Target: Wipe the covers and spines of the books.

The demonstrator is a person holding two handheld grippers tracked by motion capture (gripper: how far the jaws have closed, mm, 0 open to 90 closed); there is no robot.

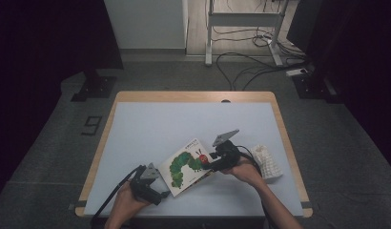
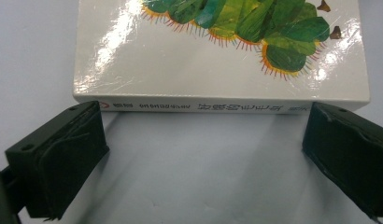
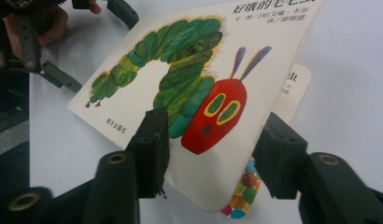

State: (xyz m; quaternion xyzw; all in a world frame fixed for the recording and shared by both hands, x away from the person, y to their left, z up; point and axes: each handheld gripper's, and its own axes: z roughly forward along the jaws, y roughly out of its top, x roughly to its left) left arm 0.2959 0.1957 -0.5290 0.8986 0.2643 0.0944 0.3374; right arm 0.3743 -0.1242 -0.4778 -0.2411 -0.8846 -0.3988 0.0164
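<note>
Right now you are at the cover-lifting step: the picture book [image 1: 188,166] lies near the front edge of the surface [image 1: 150,129], a little right of its middle, and your right hand-held gripper [image 3: 210,140] has its jaws either side of the front cover's free edge, the cover tilted up off the pages beneath. Whether the pads already pinch it you cannot tell for sure. Your left hand-held gripper [image 2: 203,140] sits with jaws wide apart just short of the spine, touching nothing. Next, I'd judge, you need a firm pinch, then swing the cover over while the left steadies the spine.
</note>
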